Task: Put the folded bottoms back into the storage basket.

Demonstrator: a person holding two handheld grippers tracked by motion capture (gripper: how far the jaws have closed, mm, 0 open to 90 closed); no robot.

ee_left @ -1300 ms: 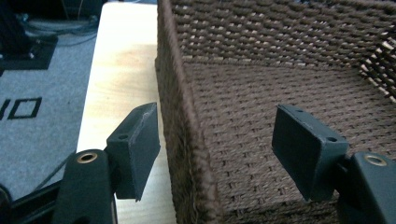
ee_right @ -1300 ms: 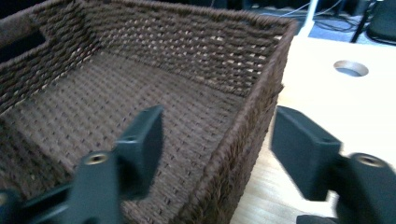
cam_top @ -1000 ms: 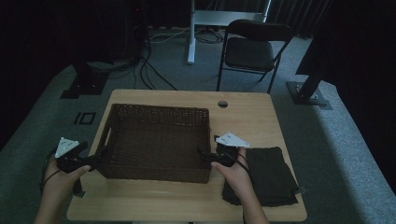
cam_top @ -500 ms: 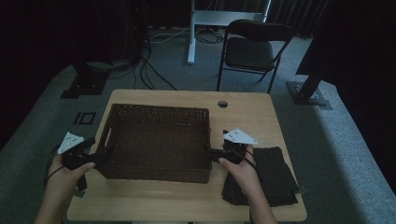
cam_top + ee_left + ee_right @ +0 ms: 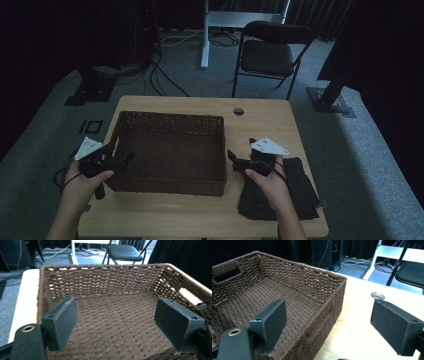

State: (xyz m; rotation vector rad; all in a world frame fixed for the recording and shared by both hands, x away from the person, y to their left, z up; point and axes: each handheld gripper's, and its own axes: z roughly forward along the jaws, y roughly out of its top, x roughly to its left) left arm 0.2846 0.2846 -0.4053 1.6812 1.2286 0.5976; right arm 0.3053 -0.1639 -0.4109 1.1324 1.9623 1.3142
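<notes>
A dark brown woven basket (image 5: 170,118) stands empty in the middle of the wooden table (image 5: 265,122). My left gripper (image 5: 122,154) is at the basket's left end, open and pointing over the rim. In the left gripper view the left gripper (image 5: 120,325) has the basket's inside (image 5: 105,282) beyond its wide jaws, touching nothing. My right gripper (image 5: 232,161) hangs just off the basket's right wall, open. Its jaws have just been opening. In the right gripper view the right gripper (image 5: 333,327) has nothing gripped, and the basket's corner (image 5: 332,305) lies below it.
A folded dark cloth (image 5: 302,186) lies on the table under my right hand, near the front right corner. A round cable hole (image 5: 238,111) is in the table behind the basket. A folding chair (image 5: 267,55) and cables stand on the floor beyond.
Both hands have lifted a little. The right gripper has drawn away to the right of the basket's wall and its jaws have spread. The left gripper has shifted towards the basket. The basket has stayed put.
</notes>
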